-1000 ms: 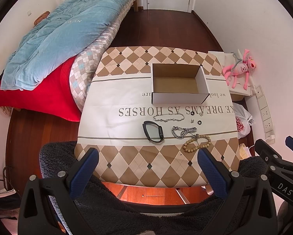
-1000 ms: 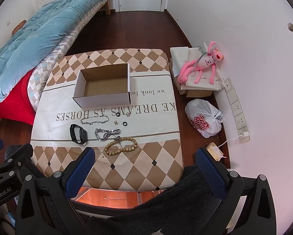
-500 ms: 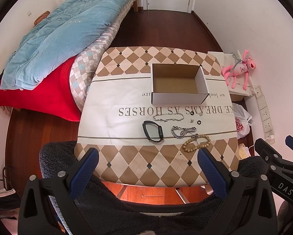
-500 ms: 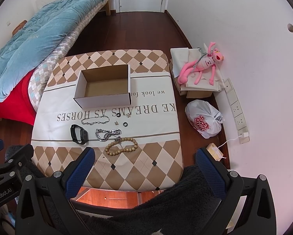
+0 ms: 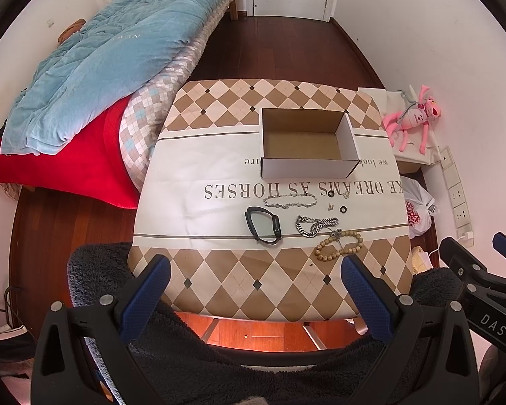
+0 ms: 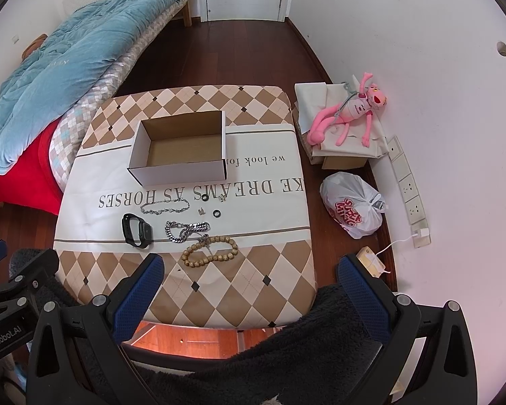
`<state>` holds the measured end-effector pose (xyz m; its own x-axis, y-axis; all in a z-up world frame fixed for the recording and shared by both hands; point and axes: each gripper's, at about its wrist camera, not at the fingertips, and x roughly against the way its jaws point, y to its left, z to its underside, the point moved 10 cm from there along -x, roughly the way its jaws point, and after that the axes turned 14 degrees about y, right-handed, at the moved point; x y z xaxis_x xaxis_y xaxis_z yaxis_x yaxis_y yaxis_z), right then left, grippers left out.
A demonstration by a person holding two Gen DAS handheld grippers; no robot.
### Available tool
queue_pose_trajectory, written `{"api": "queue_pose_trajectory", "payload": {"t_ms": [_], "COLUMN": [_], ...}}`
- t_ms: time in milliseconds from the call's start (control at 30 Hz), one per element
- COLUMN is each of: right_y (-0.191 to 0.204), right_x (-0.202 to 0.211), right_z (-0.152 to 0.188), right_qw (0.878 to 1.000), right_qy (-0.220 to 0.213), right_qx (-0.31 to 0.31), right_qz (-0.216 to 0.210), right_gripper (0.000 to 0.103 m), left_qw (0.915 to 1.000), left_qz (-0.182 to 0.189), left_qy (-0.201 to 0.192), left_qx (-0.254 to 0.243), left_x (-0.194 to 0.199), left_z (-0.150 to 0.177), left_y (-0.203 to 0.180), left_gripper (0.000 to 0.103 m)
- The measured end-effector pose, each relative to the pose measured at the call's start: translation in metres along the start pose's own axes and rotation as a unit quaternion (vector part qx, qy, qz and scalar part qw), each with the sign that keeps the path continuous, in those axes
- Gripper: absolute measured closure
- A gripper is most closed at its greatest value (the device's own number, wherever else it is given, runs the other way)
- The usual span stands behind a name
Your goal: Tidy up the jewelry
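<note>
An open, empty cardboard box (image 5: 308, 141) (image 6: 182, 153) stands on the cloth-covered table (image 5: 219, 168) (image 6: 270, 202). In front of it lie a thin silver chain (image 5: 290, 200) (image 6: 165, 206), a black wristband (image 5: 263, 224) (image 6: 137, 230), a thick silver chain (image 5: 315, 225) (image 6: 186, 228), a wooden bead bracelet (image 5: 339, 244) (image 6: 210, 251), two black rings (image 5: 343, 209) (image 6: 216, 213) and small earrings (image 5: 330, 206) (image 6: 201, 210). My left gripper (image 5: 254, 276) and right gripper (image 6: 249, 276) hover wide open, high above the table's near edge, holding nothing.
A bed with a blue quilt (image 5: 101, 60) and red cover (image 5: 74, 165) lies left of the table. On the right floor are a pink plush toy (image 6: 351, 114) on folded cloth, a white plastic bag (image 6: 352, 211) and wall sockets (image 6: 408, 185). Dark fleece (image 5: 219, 354) fills the foreground.
Almost nothing has changed; the right wrist view has drifted very slightly, and both grippers stay open above the table.
</note>
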<state>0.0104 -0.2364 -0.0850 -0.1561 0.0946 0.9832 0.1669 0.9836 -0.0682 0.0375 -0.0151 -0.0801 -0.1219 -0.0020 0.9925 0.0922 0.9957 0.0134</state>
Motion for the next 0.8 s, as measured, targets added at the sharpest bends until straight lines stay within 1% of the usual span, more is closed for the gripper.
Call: {"api": "queue_pose_trajectory", "payload": {"t_ms": [100,200,300,433,467,500,533,600,633,667,733,767,800], "right_y": [-0.003,-0.006,-0.008,-0.011,-0.010,-0.009,-0.008,-0.005,-0.004,-0.002,0.001,0.002,0.003], "right_x": [-0.002,-0.016,-0.042,-0.096,-0.108,-0.120,-0.131,-0.155,-0.164,-0.175,-0.191,-0.199,-0.206], "right_z": [-0.005,-0.012,-0.019,-0.021,-0.021,-0.020,-0.018,-0.015,-0.013,-0.012,-0.009,-0.008,-0.006], "right_qw": [1.000,1.000,0.999,0.998,0.997,0.996,0.996,0.994,0.993,0.992,0.991,0.990,0.990], "right_qy": [0.002,0.010,0.022,0.055,0.064,0.072,0.080,0.098,0.104,0.111,0.120,0.122,0.123], "right_qx": [-0.008,-0.017,-0.027,-0.039,-0.040,-0.043,-0.046,-0.051,-0.053,-0.056,-0.060,-0.062,-0.063], "right_qz": [0.001,0.006,0.010,0.005,0.003,-0.001,-0.003,-0.010,-0.015,-0.020,-0.027,-0.030,-0.029], "right_gripper": [0.000,0.000,0.000,0.001,0.006,0.009,0.015,0.021,0.026,0.029,0.030,0.033,0.035], "left_qw": [1.0000,0.9997,0.9993,0.9987,0.9986,0.9985,0.9983,0.9976,0.9973,0.9970,0.9958,0.9952,0.9941], "left_qz": [-0.009,-0.025,-0.035,-0.044,-0.045,-0.044,-0.045,-0.042,-0.038,-0.038,-0.029,-0.025,-0.018], "left_qy": [-0.003,-0.007,-0.003,0.014,0.020,0.026,0.033,0.054,0.061,0.067,0.087,0.094,0.106], "left_qx": [-0.003,0.001,0.011,0.019,0.019,0.019,0.018,0.014,0.012,0.010,0.009,0.011,0.014], "left_x": [-0.005,-0.019,-0.045,-0.081,-0.089,-0.099,-0.110,-0.131,-0.140,-0.147,-0.166,-0.173,-0.183], "left_z": [-0.006,-0.019,-0.031,-0.036,-0.036,-0.036,-0.035,-0.034,-0.033,-0.032,-0.030,-0.029,-0.028], "left_y": [0.001,0.008,0.017,0.027,0.029,0.030,0.031,0.032,0.032,0.032,0.031,0.031,0.031], "left_gripper": [0.000,0.000,0.000,0.001,0.003,0.010,0.014,0.027,0.031,0.037,0.041,0.046,0.048]}}
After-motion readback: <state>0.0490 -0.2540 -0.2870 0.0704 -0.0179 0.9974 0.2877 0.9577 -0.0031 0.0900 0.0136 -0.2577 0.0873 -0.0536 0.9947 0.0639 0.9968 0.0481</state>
